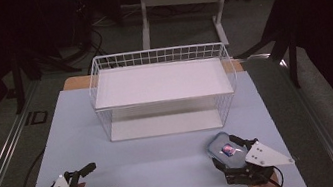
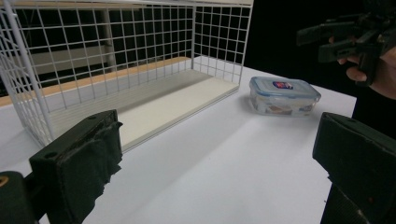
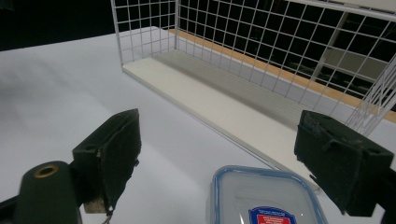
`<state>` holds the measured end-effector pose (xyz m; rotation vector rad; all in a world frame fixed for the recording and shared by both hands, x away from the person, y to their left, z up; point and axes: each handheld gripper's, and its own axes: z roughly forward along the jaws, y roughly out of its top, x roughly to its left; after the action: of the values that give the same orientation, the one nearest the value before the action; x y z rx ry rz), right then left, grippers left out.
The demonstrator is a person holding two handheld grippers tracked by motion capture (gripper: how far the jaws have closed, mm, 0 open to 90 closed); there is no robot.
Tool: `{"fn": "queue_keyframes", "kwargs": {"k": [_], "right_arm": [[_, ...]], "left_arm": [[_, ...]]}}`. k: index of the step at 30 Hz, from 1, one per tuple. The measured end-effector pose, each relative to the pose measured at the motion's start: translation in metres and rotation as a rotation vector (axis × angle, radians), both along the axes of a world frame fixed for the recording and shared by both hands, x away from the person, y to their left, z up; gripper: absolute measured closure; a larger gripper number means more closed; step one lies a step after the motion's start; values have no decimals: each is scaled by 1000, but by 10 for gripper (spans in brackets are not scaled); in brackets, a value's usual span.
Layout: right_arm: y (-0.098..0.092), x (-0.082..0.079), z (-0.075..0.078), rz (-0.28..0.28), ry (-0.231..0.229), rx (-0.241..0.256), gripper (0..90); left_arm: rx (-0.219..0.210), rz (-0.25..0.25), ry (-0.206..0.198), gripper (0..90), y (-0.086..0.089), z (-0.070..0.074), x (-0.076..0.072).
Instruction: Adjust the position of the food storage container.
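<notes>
The left gripper (image 1: 101,182) rests at the near left of the pale blue table (image 1: 167,174), its two black jaws spread wide with nothing between them. In the left gripper view their inner faces are wrapped in rough, matte black padding that looks frayed at the edges. A flat grey three-cornered plate sits on top of it.

Ahead of these jaws and slightly to their left stands one white wire rack (image 2: 116,56), box-shaped, made of thin rods in a square grid. It carries two smooth white shelf boards, one at the bottom and one on top.

Ahead of the left jaws and to their right, in the same view, lies one plastic container (image 2: 284,95): a rounded rectangle with clear walls, a blue-rimmed lid and a small red and blue label on top.

The right gripper (image 1: 227,152) hovers at the near right of the table. Its jaws also stand wide open and grip nothing; in the right gripper view the container (image 3: 264,198) lies low between them, just beneath, and I cannot tell whether they touch it. The rack's bottom board lies beyond the jaw tips.
</notes>
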<state>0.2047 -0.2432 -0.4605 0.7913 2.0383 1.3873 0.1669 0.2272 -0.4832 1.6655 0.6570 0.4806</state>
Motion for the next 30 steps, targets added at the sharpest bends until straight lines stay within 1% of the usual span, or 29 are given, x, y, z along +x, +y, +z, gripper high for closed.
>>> {"fn": "queue_keyframes", "kwargs": {"k": [4, 5, 6, 7, 8, 9, 11, 12, 15, 16, 17, 19, 21, 24, 25, 26, 27, 28, 29, 30], "right_arm": [[-1, -2, 4, -1, -1, 19, 126], [-1, -2, 5, 7, -3, 39, 126], [-1, -2, 8, 20, 4, 43, 126], [-1, -3, 10, 15, 1, 43, 126], [-2, -3, 12, 23, -4, 56, 126], [-3, -3, 15, 38, 9, 68, 126], [-3, -2, 19, 24, 26, 57, 127], [-4, -1, 20, 36, 42, 69, 127], [-8, 4, 24, 43, 94, 118, 125], [-9, 7, 26, 28, 102, 130, 125], [-10, 8, 27, 24, 95, 123, 125], [-12, 8, 27, 12, 70, 80, 127], [-17, 9, 25, -10, 92, 60, 184], [-27, 8, 18, -12, 122, 44, 296], [-30, 8, 16, -15, 134, 21, 374], [-34, 6, 14, -24, 139, -5, 413], [-37, 5, 12, -35, 147, -13, 460], [-42, 3, 10, -34, 158, -13, 534], [-47, 2, 7, -35, 172, -17, 575], [-50, 0, 6, -40, 177, -20, 617]], "left_arm": [[-10, 0, -1, 23, 0, 1, 0], [-11, 1, -2, 23, 0, 1, 0], [-11, 1, -3, 23, 0, 1, 0], [-13, 3, -4, 23, 0, 1, 0], [-15, 5, -3, 23, 1, 1, 0], [-17, 4, -4, 23, 1, 1, 0], [-17, 6, 0, 23, 1, 1, 1], [-15, 3, 2, 23, 1, 1, 1], [-18, 0, 5, 23, 0, 0, 2], [-18, -2, 5, 23, 0, 0, 2], [-19, -4, 7, 23, 0, 0, 2], [-18, -7, 7, 23, -1, 0, 2], [-16, -10, 6, 23, -1, 0, 2], [-15, -11, 6, 23, -1, -1, 3], [-16, -12, 8, 23, -1, -1, 3], [-15, -12, 8, 23, -2, -1, 3], [-14, -12, 6, 23, -2, -1, 3], [-14, -13, 5, 23, -2, 0, 3], [-15, -13, 5, 23, -2, 0, 3], [-16, -13, 4, 23, -2, -1, 3]]}}
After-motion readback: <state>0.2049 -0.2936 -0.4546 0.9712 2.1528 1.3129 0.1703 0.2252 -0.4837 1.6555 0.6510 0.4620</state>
